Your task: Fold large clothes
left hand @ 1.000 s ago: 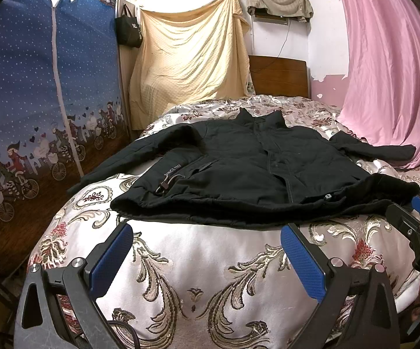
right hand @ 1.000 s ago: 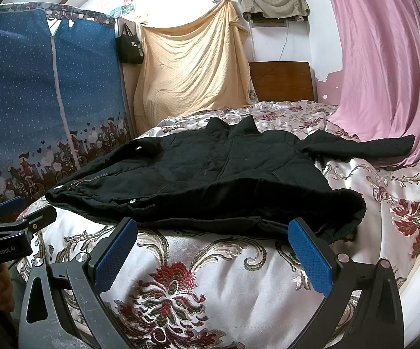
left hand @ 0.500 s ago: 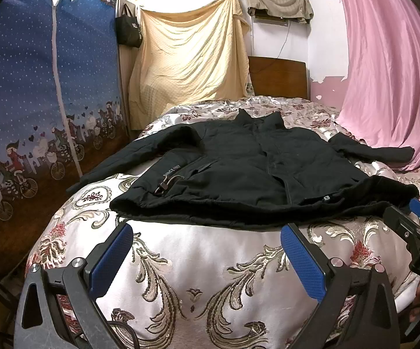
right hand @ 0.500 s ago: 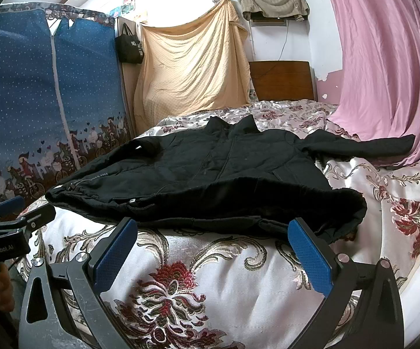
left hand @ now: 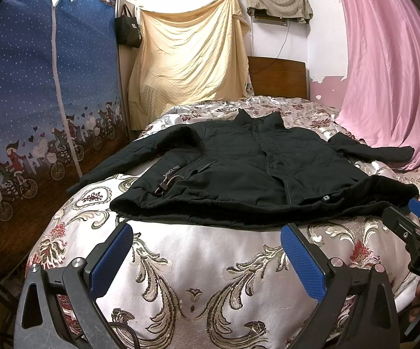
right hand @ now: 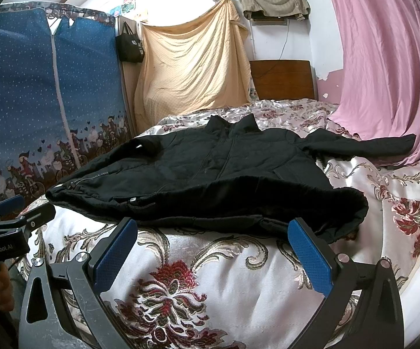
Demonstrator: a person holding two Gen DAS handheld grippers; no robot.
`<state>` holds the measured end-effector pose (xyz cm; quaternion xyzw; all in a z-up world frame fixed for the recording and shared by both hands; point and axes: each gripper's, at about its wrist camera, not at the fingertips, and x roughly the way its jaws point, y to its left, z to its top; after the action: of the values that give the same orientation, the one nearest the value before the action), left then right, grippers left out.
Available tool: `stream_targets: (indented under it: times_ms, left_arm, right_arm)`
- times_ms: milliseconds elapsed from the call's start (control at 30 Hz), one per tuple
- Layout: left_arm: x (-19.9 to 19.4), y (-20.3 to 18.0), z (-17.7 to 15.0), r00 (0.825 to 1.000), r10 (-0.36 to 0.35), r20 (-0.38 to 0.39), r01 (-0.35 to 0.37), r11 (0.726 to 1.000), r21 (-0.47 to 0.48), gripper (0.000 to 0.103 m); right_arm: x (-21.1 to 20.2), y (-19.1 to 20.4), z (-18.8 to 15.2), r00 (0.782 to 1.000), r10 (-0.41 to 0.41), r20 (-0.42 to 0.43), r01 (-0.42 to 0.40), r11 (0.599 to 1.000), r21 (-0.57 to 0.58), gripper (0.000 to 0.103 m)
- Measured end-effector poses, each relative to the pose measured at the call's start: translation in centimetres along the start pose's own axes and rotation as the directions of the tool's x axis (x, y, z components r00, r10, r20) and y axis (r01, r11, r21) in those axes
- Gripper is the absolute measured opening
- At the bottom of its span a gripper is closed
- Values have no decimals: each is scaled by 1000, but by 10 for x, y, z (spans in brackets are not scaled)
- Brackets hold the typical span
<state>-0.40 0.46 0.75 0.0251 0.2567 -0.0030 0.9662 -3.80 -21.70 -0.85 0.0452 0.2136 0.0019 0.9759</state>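
Both the left gripper and right gripper hover level, fingers spread wide (gripping nothing), short of the black jacket.

black jacket spread on bed, tool agape

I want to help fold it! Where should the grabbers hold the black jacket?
Probably the black jacket hem, at its two near corners. It lies flat, collar away, hem facing both open grippers, so slide the jaws in low from the foot of the bed.
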Motion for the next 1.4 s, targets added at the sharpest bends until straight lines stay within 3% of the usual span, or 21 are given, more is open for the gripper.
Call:
stream_targets:
  times_ms: [633,933,1167,1400]
  left_arm:
    - [-1,1,0,1000,1,-10,-1,1000,6,102]
    - [9,-3,8,995,20,-95,-14,998,58,102]
    - [31,1,47,954,-27,-298,56,995,88,102]
    - [39,21,113,960,38,-276,-19,997,70,102]
  right_arm:
    - [-2,2,1,1000,0,-9,0,1000,-1,102]
    - [4,6,-3,998,-6,-60,6,1000,-5,102]
    - [25,-21,29,981,56,-188,-56,998,5,102]
    - [80,-80,103,965,27,-260,-23,1000,16,102]
